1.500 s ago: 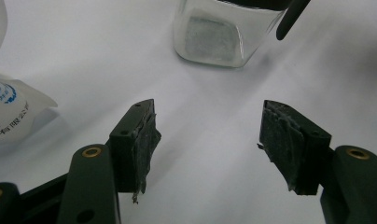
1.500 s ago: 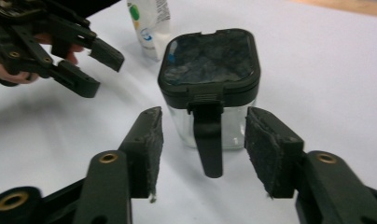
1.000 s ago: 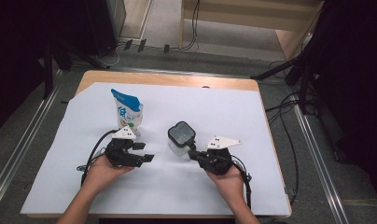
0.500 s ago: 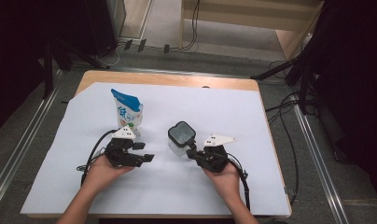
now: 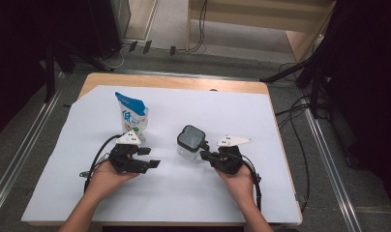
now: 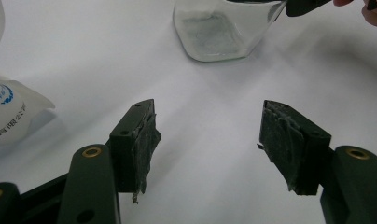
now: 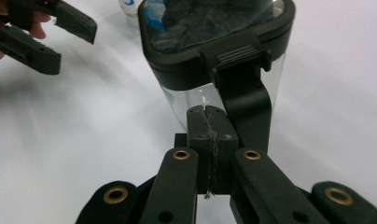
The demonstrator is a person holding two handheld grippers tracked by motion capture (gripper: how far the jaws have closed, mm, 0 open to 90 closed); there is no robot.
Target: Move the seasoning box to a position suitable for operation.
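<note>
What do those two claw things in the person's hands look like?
Each is a black handheld gripper: the left gripper and the right gripper. Both carry a pale grey three-cornered plate on top and trail a black cable. Close up, the flat black jaws bear worn, frayed dark pads and round brass-coloured rivets. The forearms are bare, with no sleeves.

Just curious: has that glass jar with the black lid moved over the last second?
No. The jar stands at the same spot on the white sheet, equally far from the blue-and-white bag.
</note>
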